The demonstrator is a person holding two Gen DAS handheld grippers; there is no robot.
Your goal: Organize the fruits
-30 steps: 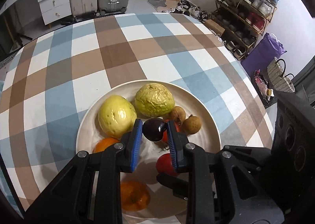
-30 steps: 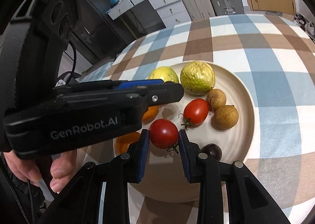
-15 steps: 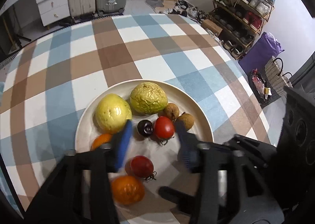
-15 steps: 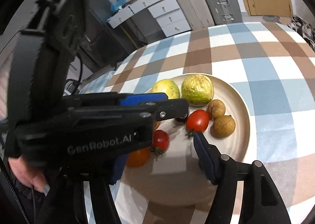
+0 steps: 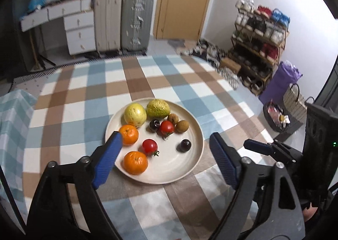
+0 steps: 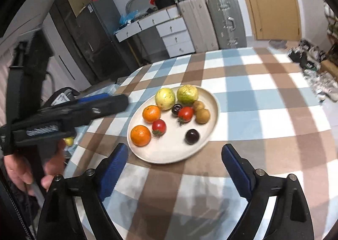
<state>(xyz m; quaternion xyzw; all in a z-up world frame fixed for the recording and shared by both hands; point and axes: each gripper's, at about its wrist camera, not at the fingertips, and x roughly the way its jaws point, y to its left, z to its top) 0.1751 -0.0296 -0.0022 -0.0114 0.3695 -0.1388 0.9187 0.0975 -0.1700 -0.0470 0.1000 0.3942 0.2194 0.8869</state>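
A cream plate (image 5: 195, 155) on the checked table holds several fruits: a yellow guava (image 5: 135, 113), a green guava (image 5: 158, 108), two oranges (image 5: 135, 162), two tomatoes (image 5: 150, 146), two dark plums (image 5: 185, 145) and two longans (image 5: 182, 126). My left gripper (image 5: 164, 134) hangs back above the plate's near side. Its jaws are opening and nothing is between them. My right gripper (image 6: 175, 147) hovers short of the plate (image 6: 169, 155), jaws opening too, with nothing held. Each gripper shows at the edge of the other's view.
The checked cloth (image 5: 147, 83) covers the round table. Suitcases (image 5: 135, 22), white drawers (image 5: 79, 31) and a door (image 5: 181, 1) stand beyond it, and a shoe rack (image 5: 259, 35) and bags (image 5: 281, 83) at the right. A person's hand (image 6: 21, 168) holds the left gripper.
The left gripper let go of a dark plum and the right let go of a tomato; both fruits lie on the plate. Both grippers opened wide and drew back and up.
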